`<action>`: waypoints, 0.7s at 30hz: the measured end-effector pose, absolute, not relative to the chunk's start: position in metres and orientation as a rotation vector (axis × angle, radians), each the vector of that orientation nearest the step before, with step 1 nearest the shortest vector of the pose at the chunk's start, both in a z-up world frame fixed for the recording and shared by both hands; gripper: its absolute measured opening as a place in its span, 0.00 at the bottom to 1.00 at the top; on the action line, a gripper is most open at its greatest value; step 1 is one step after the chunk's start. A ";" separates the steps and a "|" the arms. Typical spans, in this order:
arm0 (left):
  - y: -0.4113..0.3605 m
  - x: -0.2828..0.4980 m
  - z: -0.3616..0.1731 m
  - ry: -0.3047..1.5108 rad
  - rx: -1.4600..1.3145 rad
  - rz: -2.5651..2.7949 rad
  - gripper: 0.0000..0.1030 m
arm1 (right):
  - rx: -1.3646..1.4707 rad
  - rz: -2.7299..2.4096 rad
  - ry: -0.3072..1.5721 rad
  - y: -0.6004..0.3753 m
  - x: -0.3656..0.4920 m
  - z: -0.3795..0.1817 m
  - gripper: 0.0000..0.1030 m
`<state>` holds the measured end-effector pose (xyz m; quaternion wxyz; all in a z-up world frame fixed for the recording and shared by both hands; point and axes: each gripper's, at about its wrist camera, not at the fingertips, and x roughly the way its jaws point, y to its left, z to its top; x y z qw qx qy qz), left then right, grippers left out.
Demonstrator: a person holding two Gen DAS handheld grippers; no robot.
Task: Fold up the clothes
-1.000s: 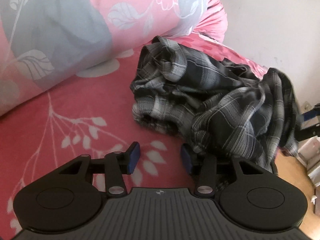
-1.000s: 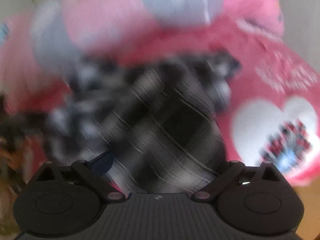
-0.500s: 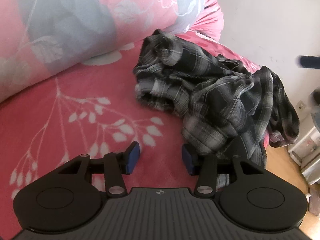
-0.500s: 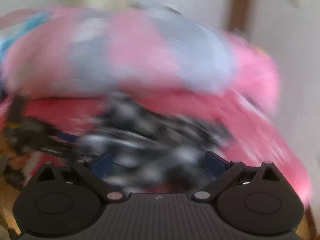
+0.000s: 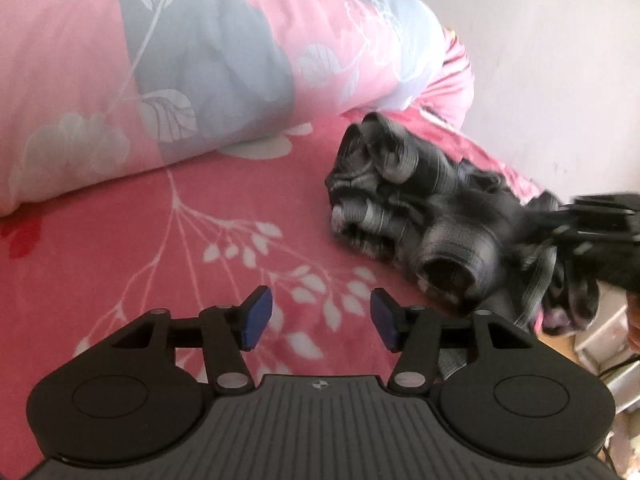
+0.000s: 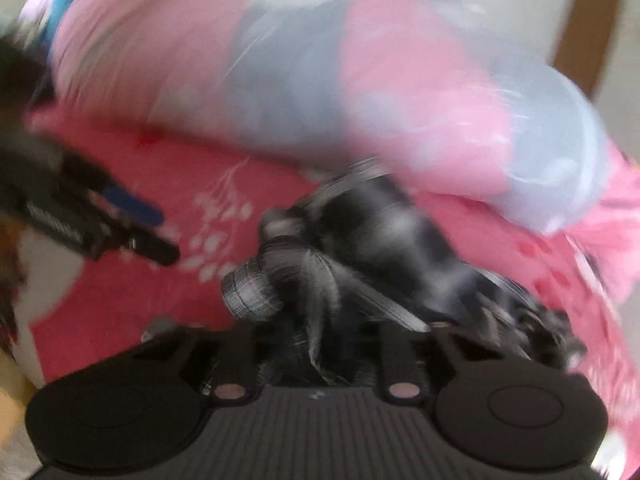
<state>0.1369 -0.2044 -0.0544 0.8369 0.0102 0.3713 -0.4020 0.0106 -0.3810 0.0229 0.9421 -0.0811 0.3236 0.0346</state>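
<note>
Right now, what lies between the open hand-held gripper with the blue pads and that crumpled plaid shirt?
Only bare pink floral bedsheet lies between the left hand-held gripper and the plaid shirt, as the left wrist view shows.

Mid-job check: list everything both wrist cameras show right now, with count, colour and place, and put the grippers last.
plaid garment: one, black and grey, crumpled on the bed's right side.
bedsheet: one, red-pink with white leaf print, under everything.
rolled duvet: one, pink and grey floral, along the back of the bed.
wall: white, behind the bed.
drawer unit: white, beside the bed at far right, only partly seen.
left gripper: black with blue pads, jaws apart over bare sheet, holding nothing.
right gripper: black, at the garment's right edge with cloth bunched between its fingers; blur hides the pads.
</note>
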 end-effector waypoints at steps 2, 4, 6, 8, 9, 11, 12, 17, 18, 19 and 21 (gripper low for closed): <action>-0.205 0.139 -0.055 0.793 -0.008 -0.859 0.53 | -0.026 0.046 0.598 -0.405 -0.008 0.040 0.07; -0.205 0.140 -0.057 0.810 -0.038 -0.868 0.53 | 0.121 0.058 0.548 -0.427 -0.018 0.051 0.07; -0.203 0.140 -0.059 0.826 -0.058 -0.872 0.53 | 0.251 0.084 0.505 -0.446 -0.024 0.057 0.07; -0.201 0.138 -0.060 0.835 -0.068 -0.871 0.53 | 0.245 0.099 0.477 -0.446 -0.024 0.059 0.07; -0.199 0.136 -0.060 0.840 -0.078 -0.878 0.53 | 0.248 0.108 0.473 -0.445 -0.022 0.059 0.07; -0.195 0.132 -0.060 0.863 -0.120 -0.905 0.54 | 0.274 0.129 0.468 -0.442 -0.017 0.058 0.07; -0.194 0.130 -0.060 0.877 -0.146 -0.929 0.54 | 0.289 0.137 0.465 -0.441 -0.015 0.059 0.07; -0.187 0.116 -0.052 0.847 -0.200 -0.982 0.56 | 0.398 0.186 0.409 -0.437 0.011 0.073 0.06; -0.187 0.114 -0.050 0.830 -0.193 -0.980 0.56 | 0.402 0.199 0.401 -0.436 0.018 0.077 0.06; -0.187 0.113 -0.047 0.814 -0.185 -0.978 0.57 | 0.390 0.209 0.395 -0.432 0.026 0.083 0.06; -0.187 0.111 -0.043 0.780 -0.170 -0.974 0.58 | 0.361 0.234 0.394 -0.422 0.039 0.095 0.06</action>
